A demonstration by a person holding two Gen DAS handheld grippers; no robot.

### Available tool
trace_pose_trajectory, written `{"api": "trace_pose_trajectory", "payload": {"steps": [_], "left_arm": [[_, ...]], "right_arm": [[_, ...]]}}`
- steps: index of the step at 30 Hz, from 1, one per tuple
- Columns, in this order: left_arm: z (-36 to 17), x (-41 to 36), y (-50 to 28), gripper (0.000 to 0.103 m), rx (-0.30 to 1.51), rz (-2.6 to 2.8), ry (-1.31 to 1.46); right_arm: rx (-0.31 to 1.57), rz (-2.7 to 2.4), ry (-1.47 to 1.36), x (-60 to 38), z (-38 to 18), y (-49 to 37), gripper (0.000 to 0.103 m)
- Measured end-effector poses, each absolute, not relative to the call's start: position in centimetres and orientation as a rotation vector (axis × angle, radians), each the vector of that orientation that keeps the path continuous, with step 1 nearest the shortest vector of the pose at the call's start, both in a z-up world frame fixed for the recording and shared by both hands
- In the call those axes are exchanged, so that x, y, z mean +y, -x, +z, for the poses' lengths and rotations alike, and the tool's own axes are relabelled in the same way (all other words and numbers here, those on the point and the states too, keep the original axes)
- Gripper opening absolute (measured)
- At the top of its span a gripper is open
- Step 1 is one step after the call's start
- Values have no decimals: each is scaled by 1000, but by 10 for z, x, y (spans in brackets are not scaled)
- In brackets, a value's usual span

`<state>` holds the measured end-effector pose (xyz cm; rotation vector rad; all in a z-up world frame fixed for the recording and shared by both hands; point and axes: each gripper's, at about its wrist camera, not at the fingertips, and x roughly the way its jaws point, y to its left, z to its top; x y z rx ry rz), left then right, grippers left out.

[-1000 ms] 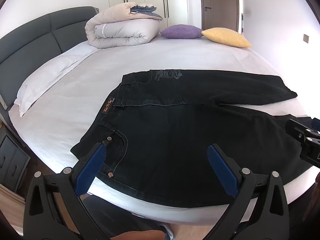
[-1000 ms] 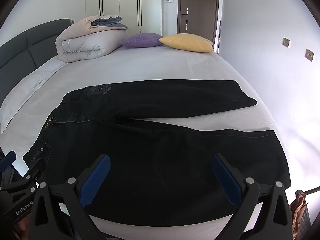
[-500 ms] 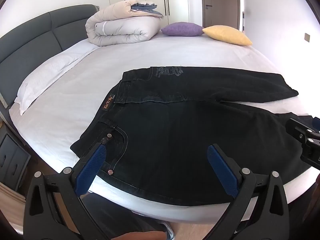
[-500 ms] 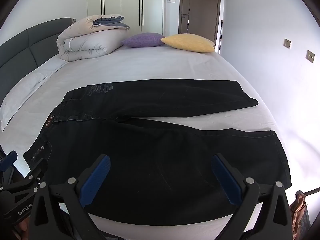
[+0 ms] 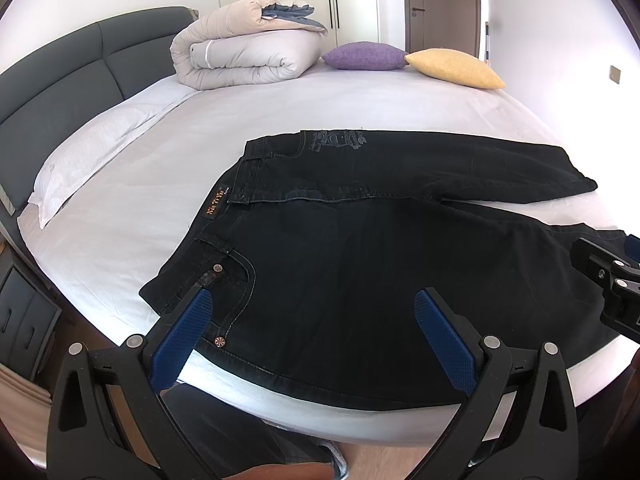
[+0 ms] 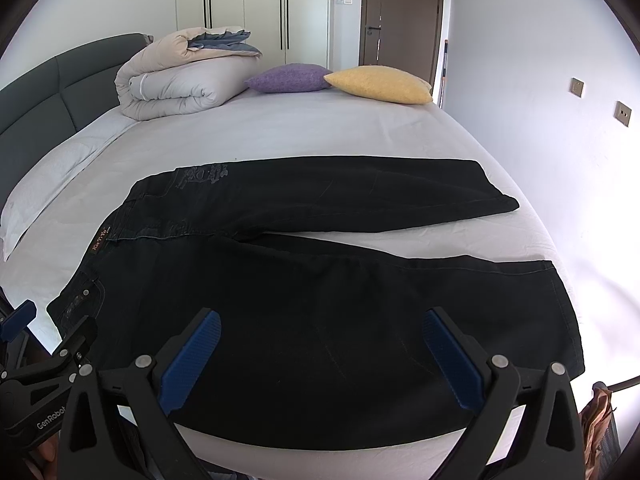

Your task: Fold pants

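Pants (image 5: 360,264): black jeans, lay flat on bed (image 5: 224,128) near its front edge; waist to the left, legs running right.
Legs: spread in a V; far leg (image 6: 360,192) angled toward the bed's right side, near leg (image 6: 360,320) along the front edge, hem near the right edge. White sheet showed betw. them.
Waist: tan label (image 5: 214,210) on waistband; copper rivets by front pocket (image 5: 224,276); grey embroidery (image 5: 336,140) on far hip.
L gripper (image 5: 312,336): jaws wide apart, nothing betw. the blue pads (image 5: 180,340); hung above the waist/pocket end, not touching cloth as far as could be seen.
R gripper (image 6: 316,356): jaws also wide, holding nothing; hung above the near leg, about mid-length. Contact w/ cloth: couldn't tell.
Each other: R gripper showed at right edge of left wrist view; L gripper at lower-left of right wrist view, beside the waist corner.
Bed far end: rolled duvet (image 6: 180,80), purple cushion (image 6: 288,78), yellow cushion (image 6: 378,84) touching it.
Left side: white pillow (image 5: 92,152) along grey headboard (image 5: 52,80).
Room: wardrobe (image 6: 248,4) and brown door (image 6: 400,12) behind; wall switches (image 6: 600,100) on right.
Person: part of a leg at bottom of left wrist view.
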<state>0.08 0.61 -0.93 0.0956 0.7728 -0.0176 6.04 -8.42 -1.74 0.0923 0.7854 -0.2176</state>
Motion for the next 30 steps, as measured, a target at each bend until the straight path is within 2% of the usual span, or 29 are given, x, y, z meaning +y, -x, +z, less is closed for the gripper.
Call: {"api": "trace_pose_trajectory", "payload": {"steps": [30], "left_arm": [[-11, 8, -3, 103, 784, -20, -92]], "right_arm": [[792, -214, -91, -80, -22, -60, 103]]}}
